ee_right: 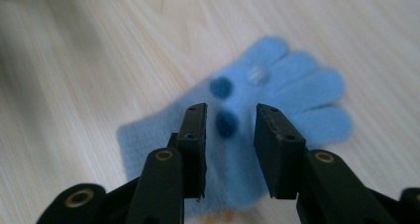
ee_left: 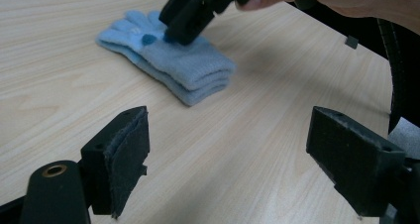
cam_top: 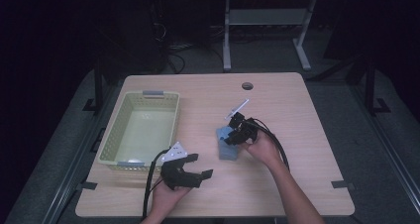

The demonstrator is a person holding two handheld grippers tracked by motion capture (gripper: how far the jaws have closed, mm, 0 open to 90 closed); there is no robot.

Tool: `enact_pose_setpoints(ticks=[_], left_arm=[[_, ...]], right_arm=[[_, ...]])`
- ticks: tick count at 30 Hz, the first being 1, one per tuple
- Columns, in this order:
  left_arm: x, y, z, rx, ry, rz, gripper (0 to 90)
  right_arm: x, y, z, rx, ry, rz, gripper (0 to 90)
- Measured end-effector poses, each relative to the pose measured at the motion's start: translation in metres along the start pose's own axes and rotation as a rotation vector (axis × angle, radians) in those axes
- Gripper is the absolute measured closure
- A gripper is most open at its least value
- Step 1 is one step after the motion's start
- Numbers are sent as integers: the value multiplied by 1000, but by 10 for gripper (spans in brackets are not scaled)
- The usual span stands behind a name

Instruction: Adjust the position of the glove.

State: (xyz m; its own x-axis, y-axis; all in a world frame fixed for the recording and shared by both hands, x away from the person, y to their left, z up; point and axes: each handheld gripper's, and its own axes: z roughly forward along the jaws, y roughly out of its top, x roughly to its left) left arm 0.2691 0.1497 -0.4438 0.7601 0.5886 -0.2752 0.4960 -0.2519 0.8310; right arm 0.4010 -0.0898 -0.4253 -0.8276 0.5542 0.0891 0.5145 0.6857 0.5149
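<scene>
Nearest the high camera, the left gripper is hovering near the desk's near edge, held by the person's left hand; its jaws are standing wide apart and gripping nothing, as the left gripper view confirms, where bare wood is lying between the two black pads. On top of it a grey three-cornered plate is showing small dark marks that are too small to read. A black cable is trailing from it toward the near edge.

Toward the middle of the desk, a light blue knitted glove is lying flat, apparently folded or doubled into layers, with its fingers pointing toward the far edge. Darker blue dots and one pale dot are sitting on its upper face; no writing or brand is legible on it.

At the glove, the right gripper, held in the right hand, is pointing down at it. In the right gripper view, its jaws are standing partly open, straddling one dark dot; whether the tips are touching the knit cannot be told.

Near the desk's left edge, a pale green lattice basket is standing, well apart from the glove. A round hole is lying near the far edge
</scene>
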Motion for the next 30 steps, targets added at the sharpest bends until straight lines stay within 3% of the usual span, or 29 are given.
enact_pose_setpoints(ticks=[3, 9, 14, 17, 22, 26, 30], left_arm=[[2, 0, 3, 8, -30, -45, 168], [-1, 1, 6, 5, -33, -49, 193], [-1, 4, 10, 19, -32, -65, 200], [0, 6, 13, 36, -35, -81, 212], [3, 14, 22, 59, 1, -85, 222], [8, 21, 31, 65, 7, -131, 212], [14, 27, 40, 69, 3, -195, 229]], right_arm=[[1, 0, -3, -51, 15, 33, 793], [0, -3, 17, -3, 19, 61, 827], [-1, -6, 9, -46, 22, 93, 717], [-3, -11, 2, -72, 37, 147, 624], [-2, -23, -11, -124, 19, 212, 491], [-4, -32, -17, -146, 15, 268, 394], [-4, -41, -20, -155, 17, 319, 387]])
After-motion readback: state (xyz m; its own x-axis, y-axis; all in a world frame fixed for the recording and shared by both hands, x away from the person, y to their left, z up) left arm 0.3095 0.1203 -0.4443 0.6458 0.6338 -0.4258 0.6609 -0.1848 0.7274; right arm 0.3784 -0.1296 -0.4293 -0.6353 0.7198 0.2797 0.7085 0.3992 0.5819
